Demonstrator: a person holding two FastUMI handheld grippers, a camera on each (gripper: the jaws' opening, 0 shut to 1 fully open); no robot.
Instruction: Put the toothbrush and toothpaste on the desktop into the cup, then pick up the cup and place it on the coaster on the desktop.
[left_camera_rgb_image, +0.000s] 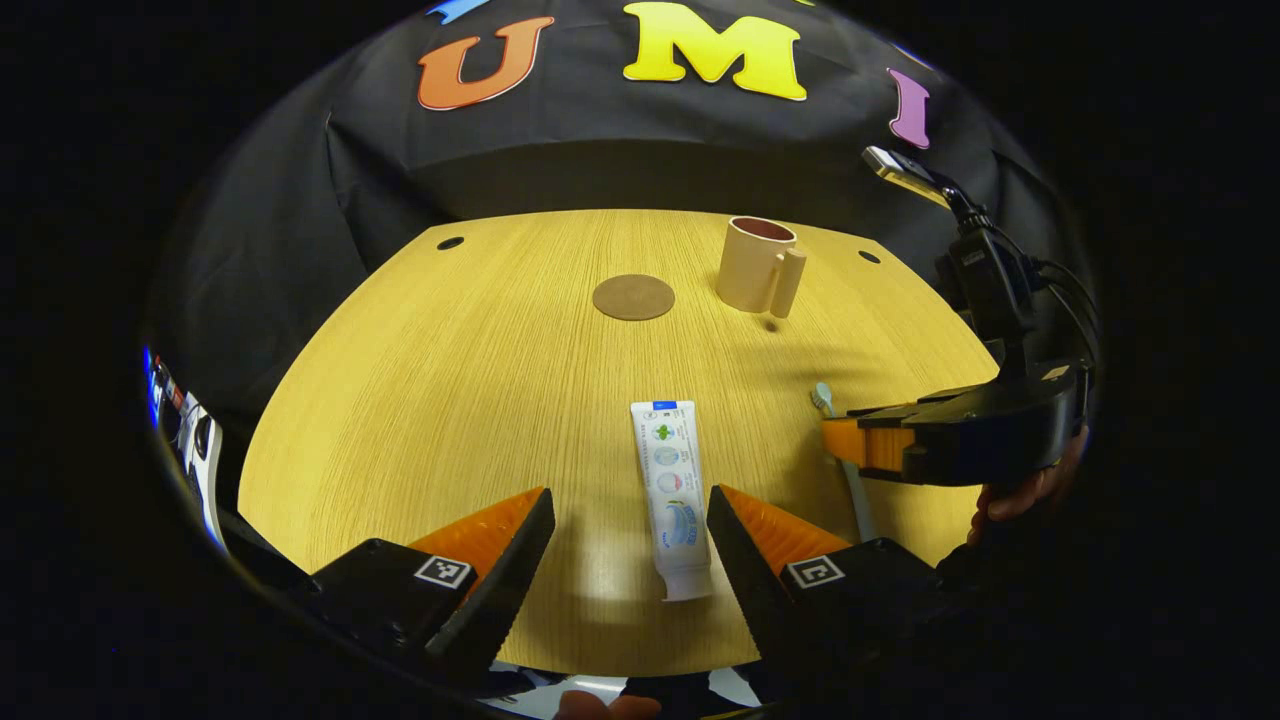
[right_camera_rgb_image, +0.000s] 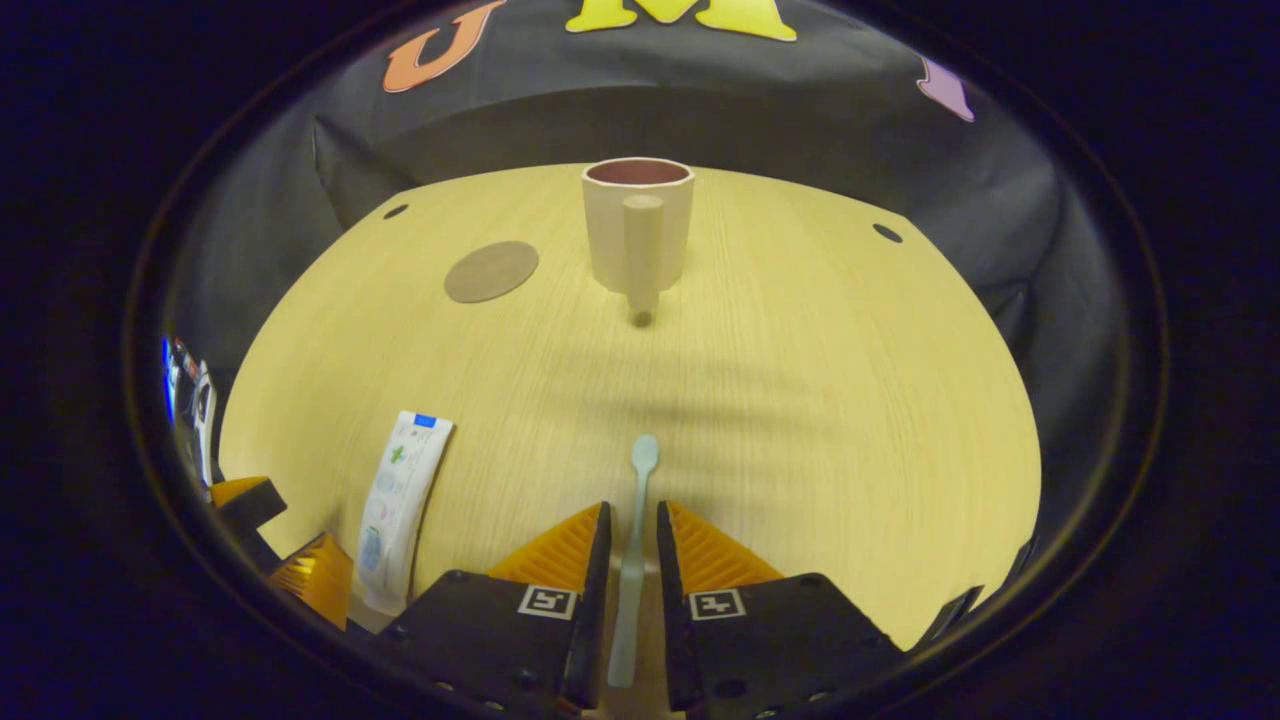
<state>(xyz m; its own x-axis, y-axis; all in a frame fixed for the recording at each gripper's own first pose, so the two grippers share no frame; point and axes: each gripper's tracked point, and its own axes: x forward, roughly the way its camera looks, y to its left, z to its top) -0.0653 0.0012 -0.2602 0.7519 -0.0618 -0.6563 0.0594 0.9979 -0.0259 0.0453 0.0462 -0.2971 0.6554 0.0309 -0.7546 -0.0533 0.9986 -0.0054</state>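
My right gripper (right_camera_rgb_image: 632, 535): fingers nearly closed around toothbrush (right_camera_rgb_image: 633, 560) handle, contact unclear. My left gripper (left_camera_rgb_image: 630, 525): fingers open, straddling toothpaste (left_camera_rgb_image: 674, 495), lower centre. Cup (right_camera_rgb_image: 638, 225) upper centre; coaster (right_camera_rgb_image: 491, 271) to its left. Risk: thin handle slips, pivots on worktop (right_camera_rgb_image: 800, 400).

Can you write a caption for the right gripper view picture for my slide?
Right hand-held gripper nearly closed around the toothbrush, facing the cup.

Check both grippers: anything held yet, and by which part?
Right gripper: its fingers flank the toothbrush handle with narrow gaps; whether they grip cannot be told. Left gripper: open astride the toothpaste cap end, holding nothing.
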